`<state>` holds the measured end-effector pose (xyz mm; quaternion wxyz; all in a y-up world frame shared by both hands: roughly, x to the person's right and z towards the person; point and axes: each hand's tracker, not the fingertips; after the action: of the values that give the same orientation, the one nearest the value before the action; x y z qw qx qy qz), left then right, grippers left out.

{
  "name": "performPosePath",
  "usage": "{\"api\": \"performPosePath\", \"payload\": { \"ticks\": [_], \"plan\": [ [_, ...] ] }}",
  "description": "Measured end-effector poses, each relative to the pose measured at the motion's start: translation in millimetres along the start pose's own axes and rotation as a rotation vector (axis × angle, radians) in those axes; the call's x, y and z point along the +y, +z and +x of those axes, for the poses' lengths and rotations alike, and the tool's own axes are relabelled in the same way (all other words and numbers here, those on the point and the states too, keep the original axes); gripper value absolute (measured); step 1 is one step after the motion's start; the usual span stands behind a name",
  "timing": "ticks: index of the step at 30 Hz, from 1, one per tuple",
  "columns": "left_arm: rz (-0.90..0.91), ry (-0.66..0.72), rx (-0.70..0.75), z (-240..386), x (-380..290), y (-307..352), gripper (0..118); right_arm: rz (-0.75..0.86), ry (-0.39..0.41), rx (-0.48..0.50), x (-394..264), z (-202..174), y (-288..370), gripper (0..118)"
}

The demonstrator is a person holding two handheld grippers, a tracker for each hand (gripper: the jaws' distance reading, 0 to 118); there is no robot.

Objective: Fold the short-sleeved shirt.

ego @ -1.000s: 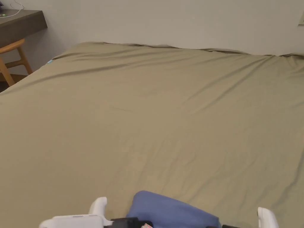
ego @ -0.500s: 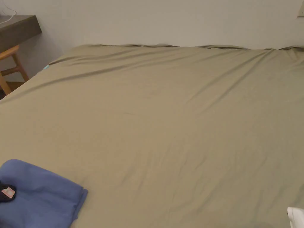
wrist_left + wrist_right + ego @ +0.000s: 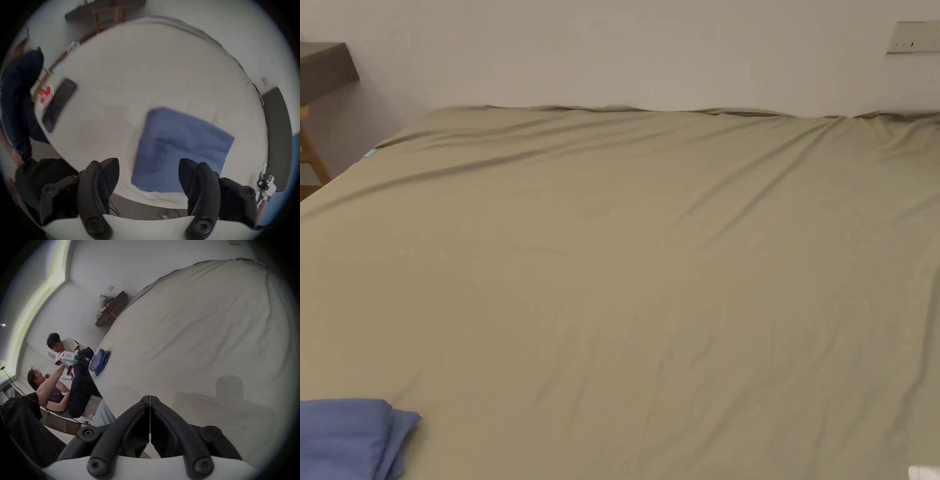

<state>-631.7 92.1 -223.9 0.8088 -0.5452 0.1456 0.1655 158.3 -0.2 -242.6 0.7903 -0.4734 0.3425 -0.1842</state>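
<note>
Compared with a second ago, shirt (image 3: 347, 437) is no longer sitting between the hand-held grippers at the head view's bottom centre; it is now lying folded at the bottom-left corner. Bed (image 3: 650, 262) is carrying the blue shirt near its front edge. Left hand-held gripper (image 3: 148, 174) is hovering over the shirt, jaws spread apart, holding nothing. Right hand-held gripper (image 3: 150, 400) is hanging over bare sheet well apart from the shirt, jaws pressed together, empty.

Right gripper (image 3: 150, 398) at lower centre, jaws closed together above the bed sheet (image 3: 203, 337). Folded blue shirt (image 3: 99, 361) at centre left, beside the left gripper (image 3: 78, 359) and two people (image 3: 53, 369).
</note>
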Motion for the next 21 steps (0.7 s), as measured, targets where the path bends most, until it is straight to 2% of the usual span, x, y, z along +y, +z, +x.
{"api": "performPosePath", "payload": {
  "ticks": [2, 3, 5, 6, 7, 8, 9, 10, 11, 14, 15, 17, 19, 21],
  "plan": [
    [0.070, -0.003, 0.090, 14, 1, 31, 86, 0.018, -0.001, -0.002, 0, -1, 10, 3],
    [0.121, -0.014, 0.080, 28, -4, 48, 86, 0.031, 0.009, -0.013, 0, -2, 16, 3],
    [0.219, -0.062, -0.005, 55, -14, 70, 86, 0.058, 0.060, -0.067, 4, -15, 30, 3],
    [0.251, -0.077, -0.124, 75, -24, 78, 84, 0.071, 0.080, -0.098, 6, -18, 38, 3],
    [0.274, -0.090, -0.204, 92, -32, 83, 75, 0.080, 0.096, -0.127, 8, -20, 44, 3],
    [0.298, -0.107, -0.309, 114, -43, 86, 60, 0.093, 0.116, -0.170, 11, -26, 52, 3],
    [0.336, -0.128, -0.385, 140, -58, 88, 35, 0.115, 0.140, -0.213, 15, -31, 59, 3],
    [0.386, -0.154, -0.401, 165, -71, 89, 9, 0.133, 0.167, -0.265, 19, -35, 65, 3],
    [0.449, -0.201, -0.390, 194, -86, 90, 7, 0.152, 0.194, -0.334, 24, -41, 72, 3],
    [0.584, -0.256, -0.385, 257, -114, 82, 6, 0.213, 0.208, -0.536, 39, -48, 86, 3],
    [0.617, -0.263, -0.428, 279, -123, 81, 0, 0.241, 0.230, -0.583, 44, -52, 91, 3],
    [0.671, -0.313, -0.367, 318, -134, 77, 0, 0.308, 0.266, -0.624, 52, -60, 101, 3],
    [0.700, -0.373, -0.292, 355, -142, 77, 0, 0.374, 0.264, -0.634, 59, -66, 110, 3],
    [0.705, -0.418, -0.302, 382, -143, 72, 0, 0.437, 0.271, -0.662, 64, -73, 117, 3]
  ]
}}
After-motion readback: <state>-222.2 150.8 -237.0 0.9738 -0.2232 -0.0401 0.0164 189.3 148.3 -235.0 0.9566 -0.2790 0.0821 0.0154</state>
